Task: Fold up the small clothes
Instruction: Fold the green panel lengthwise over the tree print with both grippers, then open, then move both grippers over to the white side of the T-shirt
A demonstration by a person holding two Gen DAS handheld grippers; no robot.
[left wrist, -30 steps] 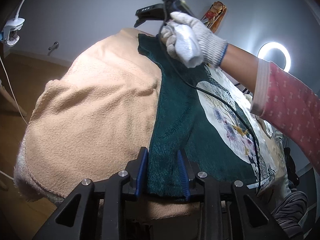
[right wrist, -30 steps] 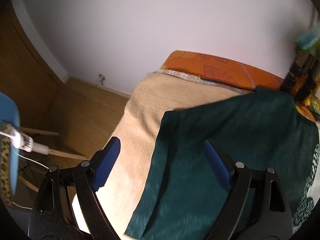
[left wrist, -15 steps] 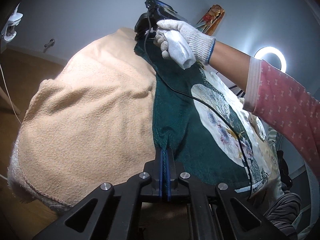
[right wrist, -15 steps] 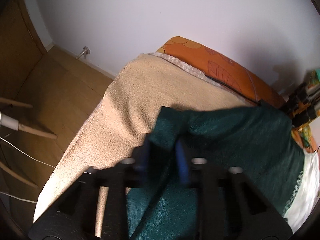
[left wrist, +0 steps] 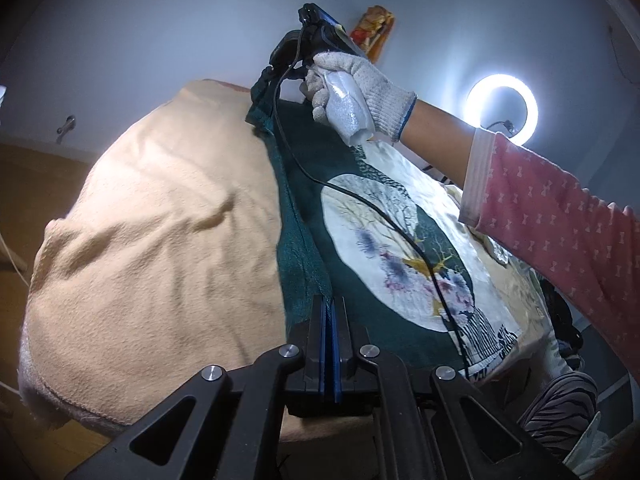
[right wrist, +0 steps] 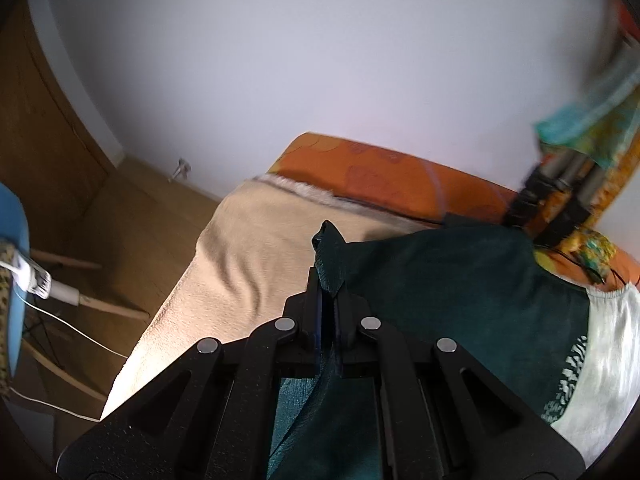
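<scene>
Green shirt (left wrist: pixel 304 240) lying flat on beige blanket (left wrist: pixel 160 240), unfolded. Clamping its edge with left tongs (left wrist: pixel 329 312), pinching far corner with right tongs (right wrist: pixel 326 292). Starting first fold only; everything left.

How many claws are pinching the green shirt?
2. The left claw pinches the green shirt at its near edge; the right claw pinches its far corner.

Dark green printed garment (left wrist: pixel 304 248), edge-pinched
</scene>
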